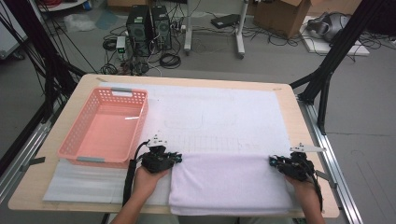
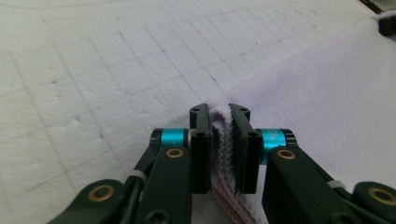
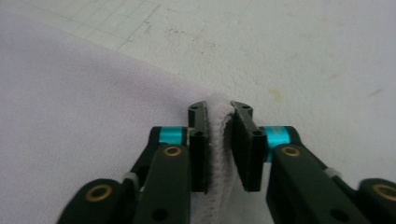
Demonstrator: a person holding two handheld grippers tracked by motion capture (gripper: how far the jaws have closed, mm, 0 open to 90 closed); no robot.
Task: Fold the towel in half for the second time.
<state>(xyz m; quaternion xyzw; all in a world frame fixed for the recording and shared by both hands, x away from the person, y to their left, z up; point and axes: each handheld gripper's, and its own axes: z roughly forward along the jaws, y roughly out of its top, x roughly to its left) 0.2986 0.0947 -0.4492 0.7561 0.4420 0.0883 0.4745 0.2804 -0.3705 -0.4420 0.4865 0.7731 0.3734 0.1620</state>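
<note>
White foam sheeting [image 1: 219, 116] covers the tabletop; along its near edge lies the folded towel [image 1: 229, 182], left gripper [image 1: 164, 157] and right gripper [image 1: 280, 163] fingers clamping its far corners; uneven lifting could skew the fold

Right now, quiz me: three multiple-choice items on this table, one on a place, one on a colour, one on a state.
1. Where does the basket sit?
A. far left of the table
B. far right
C. on the towel

2. What colour is the basket?
A. blue
B. pink
C. green

3. What is the left gripper doing?
A. hanging open
B. shut on the basket rim
C. shut on the towel

Key: 1 A, the high view shows it beside the left edge, clear of the towel. 2 B, its walls and floor are pink. 3 C, the left gripper view shows folded cloth pinched between the jaws; the right gripper grips the other corner likewise.
</note>
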